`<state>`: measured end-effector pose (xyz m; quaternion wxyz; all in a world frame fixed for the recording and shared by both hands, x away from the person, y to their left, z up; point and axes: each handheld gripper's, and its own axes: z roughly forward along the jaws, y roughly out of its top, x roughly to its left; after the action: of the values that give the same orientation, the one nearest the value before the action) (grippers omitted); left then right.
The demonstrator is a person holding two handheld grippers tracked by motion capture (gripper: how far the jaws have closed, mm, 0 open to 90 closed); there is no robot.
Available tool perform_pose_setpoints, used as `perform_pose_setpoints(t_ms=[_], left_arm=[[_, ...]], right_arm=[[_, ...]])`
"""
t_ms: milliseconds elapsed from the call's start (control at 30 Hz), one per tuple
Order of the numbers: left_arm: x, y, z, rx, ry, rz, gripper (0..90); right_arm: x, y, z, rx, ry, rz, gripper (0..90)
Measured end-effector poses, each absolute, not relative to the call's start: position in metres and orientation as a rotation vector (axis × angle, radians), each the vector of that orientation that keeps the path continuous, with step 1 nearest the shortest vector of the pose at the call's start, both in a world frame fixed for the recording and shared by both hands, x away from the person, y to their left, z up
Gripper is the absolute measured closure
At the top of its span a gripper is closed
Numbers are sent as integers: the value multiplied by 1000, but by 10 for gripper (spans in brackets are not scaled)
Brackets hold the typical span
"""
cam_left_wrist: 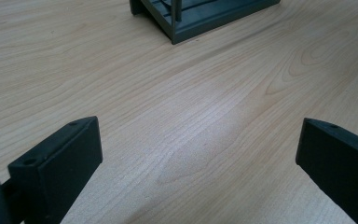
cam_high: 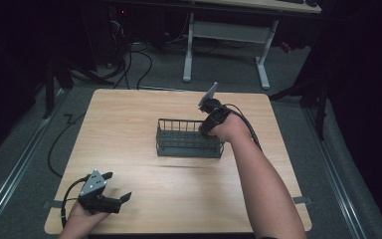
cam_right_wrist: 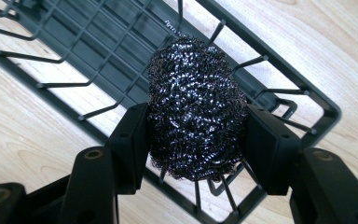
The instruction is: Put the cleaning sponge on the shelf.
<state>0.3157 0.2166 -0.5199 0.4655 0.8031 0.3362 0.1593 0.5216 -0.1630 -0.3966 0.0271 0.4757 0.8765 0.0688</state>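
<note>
Nearby, one claw idles while the other grips a steel scourer over the wire rack.

Low at the left of the high view, the left claw point(cam_high: 117, 186) sits above the counter point(cam_high: 129, 129) with its jaws spread wide and nothing between them. Farther up, right of centre, the right claw point(cam_right_wrist: 196, 135) is clamped on both sides of the dark steel scourer point(cam_right_wrist: 196, 114), held at the right end of the grey wire rack point(cam_high: 179, 142).
</note>
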Motion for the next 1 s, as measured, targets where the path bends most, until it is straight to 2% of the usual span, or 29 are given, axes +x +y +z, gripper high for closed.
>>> perform_pose_setpoints(t_ms=[567, 800, 1000], left_arm=[[316, 217, -520, 1971, 826, 389, 9], [316, 217, -520, 1971, 826, 386, 9], [316, 217, -520, 1975, 825, 389, 10]], right_arm=[[526, -159, -425, 1499, 2729, 176, 429], [525, -162, -420, 1516, 2703, 222, 352], [520, -164, -400, 1512, 2676, 284, 351]])
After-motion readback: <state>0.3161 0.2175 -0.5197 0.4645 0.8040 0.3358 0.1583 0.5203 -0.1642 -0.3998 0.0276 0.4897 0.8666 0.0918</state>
